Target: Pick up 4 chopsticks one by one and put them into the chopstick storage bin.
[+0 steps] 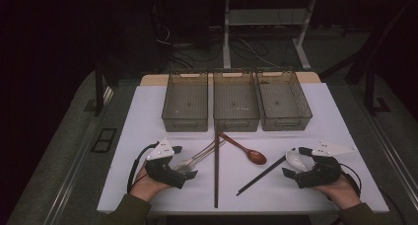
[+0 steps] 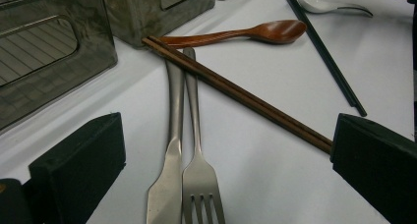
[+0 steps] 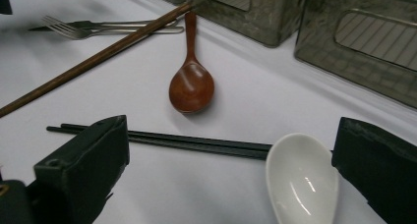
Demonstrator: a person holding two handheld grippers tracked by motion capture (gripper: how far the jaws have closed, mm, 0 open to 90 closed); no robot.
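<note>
We are seeing left gripper [image 2: 216, 175] jaws spread over steel fork [image 2: 201, 180], tines cut off; right gripper [image 3: 231, 175] jaws spread around glossy white spoon [image 3: 301, 184], handle hidden.

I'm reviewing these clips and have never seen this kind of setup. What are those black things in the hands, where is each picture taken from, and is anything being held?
A person holds a hand-operated two-jaw gripper in each hand: the left gripper and the right gripper. The high view looks down from above the person's side of the white table. The two gripper views come from cameras riding on the grippers, looking out between their black jaws.

On the table lie a metal knife and fork, brown chopsticks, a wooden spoon, black chopsticks and a white spoon. Three grey bins stand at the back.

Both grippers are open and hold nothing.
</note>
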